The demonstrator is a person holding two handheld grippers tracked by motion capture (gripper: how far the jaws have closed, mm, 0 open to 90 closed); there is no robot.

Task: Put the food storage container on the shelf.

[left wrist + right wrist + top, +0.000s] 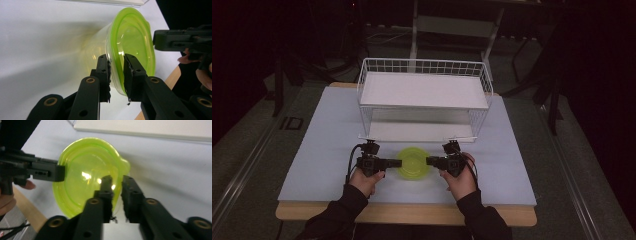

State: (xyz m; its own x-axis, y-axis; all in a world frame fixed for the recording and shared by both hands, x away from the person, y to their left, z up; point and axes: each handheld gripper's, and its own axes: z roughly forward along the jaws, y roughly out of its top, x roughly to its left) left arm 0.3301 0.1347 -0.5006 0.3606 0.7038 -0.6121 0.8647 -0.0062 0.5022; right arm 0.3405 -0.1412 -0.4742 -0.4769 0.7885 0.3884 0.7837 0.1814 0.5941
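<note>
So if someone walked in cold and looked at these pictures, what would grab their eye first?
Most likely the bright green bowl at the near middle of the pale table, the one strong colour in a dim room. The left gripper and right gripper pinch its rim from opposite sides, each with one jaw inside the bowl and one outside. Behind it stands a white wire rack with two shelves.

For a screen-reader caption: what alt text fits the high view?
Two hand-held grippers, left gripper and right gripper, pinch opposite rims of a yellow-green bowl on a pale table. A white wire rack stands behind it.
</note>
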